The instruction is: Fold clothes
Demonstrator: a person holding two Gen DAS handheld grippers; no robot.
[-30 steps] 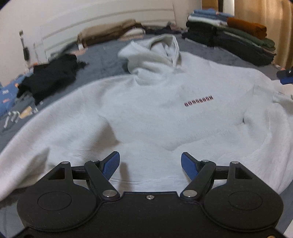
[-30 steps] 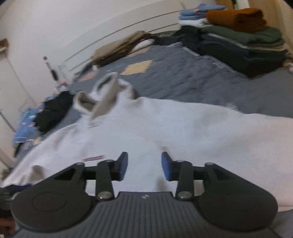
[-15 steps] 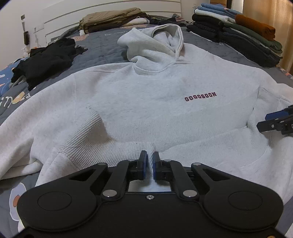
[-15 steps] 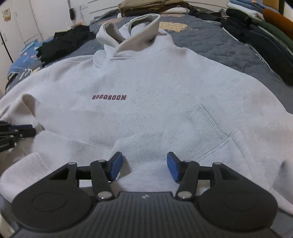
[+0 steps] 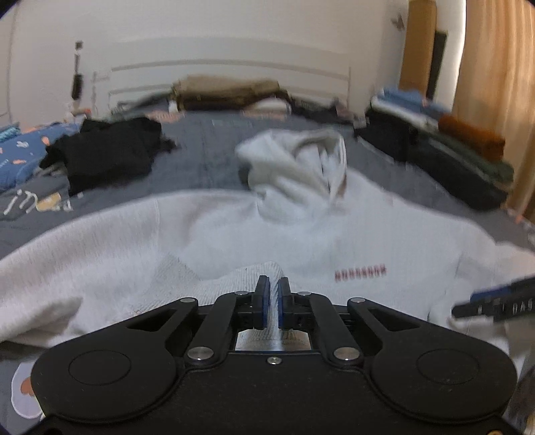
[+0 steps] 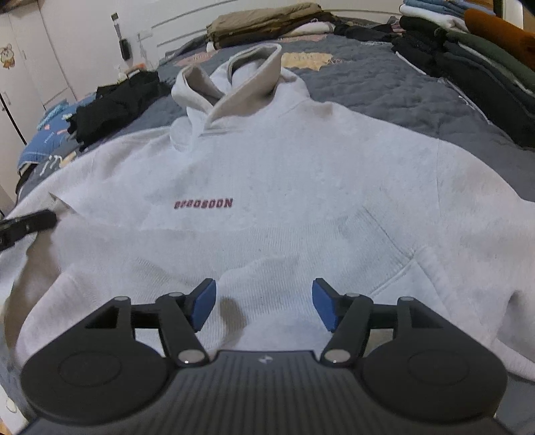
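A light grey hoodie (image 6: 284,174) with small red lettering lies front-up on the bed, hood toward the headboard. In the left wrist view my left gripper (image 5: 273,288) is shut on the ribbed hem of the hoodie (image 5: 234,234) and lifts a fold of it. My right gripper (image 6: 264,301) hovers just over the hem further right; its jaws are opening, with cloth below them but nothing pinched. The right gripper's finger (image 5: 495,301) shows at the right edge of the left wrist view, the left gripper's finger (image 6: 23,224) at the left edge of the right wrist view.
A grey quilted bedspread (image 6: 384,80) covers the bed. A black garment (image 6: 113,103) lies at the left. A row of folded clothes (image 6: 468,50) lines the right side. Tan and dark folded clothes (image 6: 267,23) sit by the white headboard.
My left gripper closed on the hoodie's hem and has risen with it, tilting the view up. My right gripper came down over the hem and its jaws have spread wider.
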